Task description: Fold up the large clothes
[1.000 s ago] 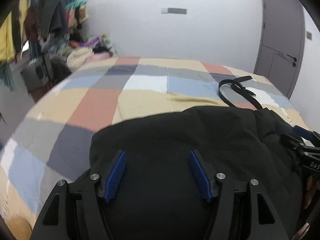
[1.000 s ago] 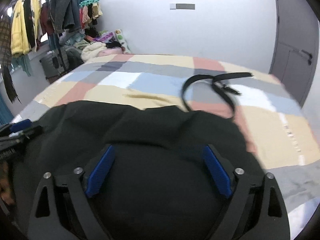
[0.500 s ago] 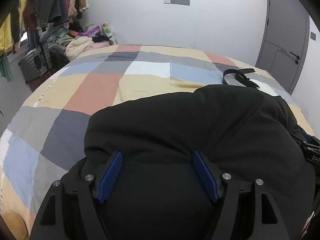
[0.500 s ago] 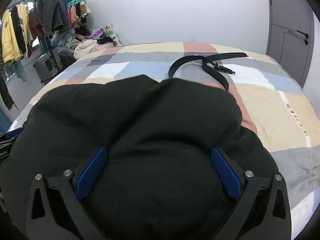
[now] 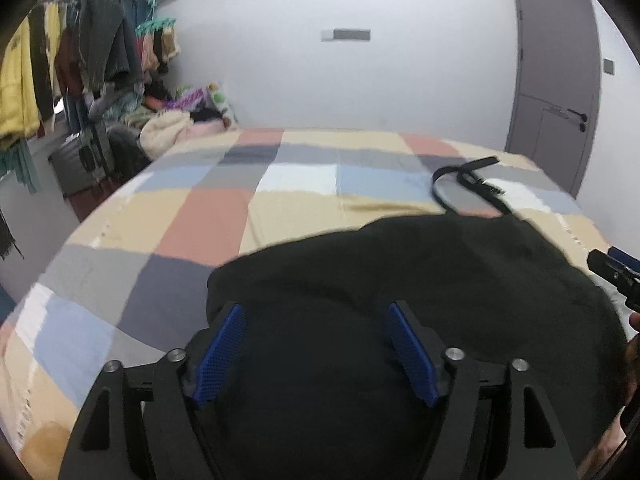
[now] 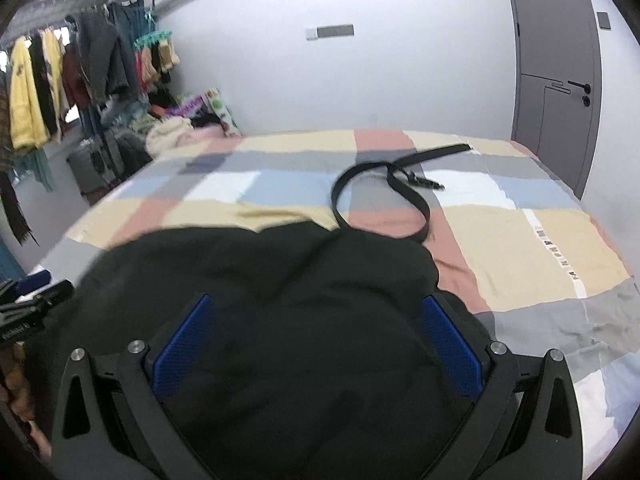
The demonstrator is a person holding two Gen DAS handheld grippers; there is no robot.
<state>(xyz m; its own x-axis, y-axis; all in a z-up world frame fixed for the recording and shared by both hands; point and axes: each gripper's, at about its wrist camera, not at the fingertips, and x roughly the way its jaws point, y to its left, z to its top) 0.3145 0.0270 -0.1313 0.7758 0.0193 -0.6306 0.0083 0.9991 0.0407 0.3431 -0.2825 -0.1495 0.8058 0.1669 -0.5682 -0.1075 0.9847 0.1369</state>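
A large black garment [image 5: 420, 280] lies bunched on the near part of a bed with a patchwork cover [image 5: 216, 224]. It also fills the near part of the right wrist view [image 6: 280, 280]. My left gripper [image 5: 318, 336] is open, with the black cloth lying between and under its blue pads [image 5: 222, 350]. My right gripper [image 6: 318, 332] is open wide over the same cloth, its blue pads [image 6: 450, 344] apart. Each gripper's tip shows at the edge of the other's view.
A black belt [image 6: 384, 192] lies looped on the cover beyond the garment; it also shows in the left wrist view [image 5: 468, 184]. A clothes rail with hanging clothes [image 6: 60, 80] and a laundry pile stand at the left. A grey door [image 5: 556, 80] is at the right.
The black garment's bulge has sunk back toward me since half a second ago, and more of the belt and cover shows. Both grippers have stayed open.
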